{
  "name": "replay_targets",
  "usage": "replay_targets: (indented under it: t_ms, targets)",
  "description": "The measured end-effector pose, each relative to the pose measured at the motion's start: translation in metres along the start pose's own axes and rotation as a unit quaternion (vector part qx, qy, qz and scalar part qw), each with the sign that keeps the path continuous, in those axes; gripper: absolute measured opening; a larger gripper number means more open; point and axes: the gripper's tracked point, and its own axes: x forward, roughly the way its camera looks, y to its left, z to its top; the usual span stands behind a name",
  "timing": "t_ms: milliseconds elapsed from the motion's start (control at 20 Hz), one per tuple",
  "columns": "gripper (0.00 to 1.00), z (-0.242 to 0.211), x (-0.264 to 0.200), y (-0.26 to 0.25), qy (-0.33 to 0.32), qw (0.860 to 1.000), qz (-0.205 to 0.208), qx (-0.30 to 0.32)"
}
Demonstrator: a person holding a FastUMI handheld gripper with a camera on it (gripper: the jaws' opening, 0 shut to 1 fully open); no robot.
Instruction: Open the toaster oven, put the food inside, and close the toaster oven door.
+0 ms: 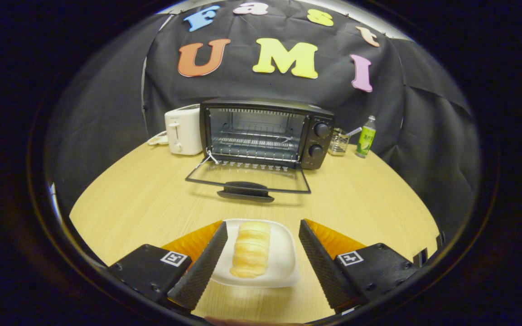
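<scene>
the jaws (263,253) are spread wide over the near edge of the worktop (129,203), holding nothing. between them sits a white plate (283,267) with a pale ridged pastry roll (251,249) lying lengthwise on it; the left finger (202,267) overlaps the plate's rim, though i cannot tell if it touches, and the right finger stands apart. beyond them, toward the far edge, the toaster oven (265,133) stands with its glass door (248,179) already dropped flat, handle toward the plate, the wire rack bare. a white toaster (183,130) sits left of it, a wire holder (339,142) and green bottle (366,136) right. opening looks done; the step in hand is taking the food. next calls for closing on the plate or roll, then carrying it over the door onto the rack.
</scene>
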Motion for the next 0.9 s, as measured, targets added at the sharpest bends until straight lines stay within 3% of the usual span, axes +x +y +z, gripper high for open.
replay_targets:
  t_ms: [200,350,600,900]
  targets:
    - [1.0,-0.019,0.009,0.016,0.033,0.998,0.04,0.029]
    - [1.0,-0.02,0.009,0.008,0.024,1.0,0.005,-0.018]
    - [1.0,-0.044,0.025,0.013,0.069,0.997,0.022,0.017]
    - [1.0,-0.055,0.035,0.002,0.089,0.996,0.009,0.024]
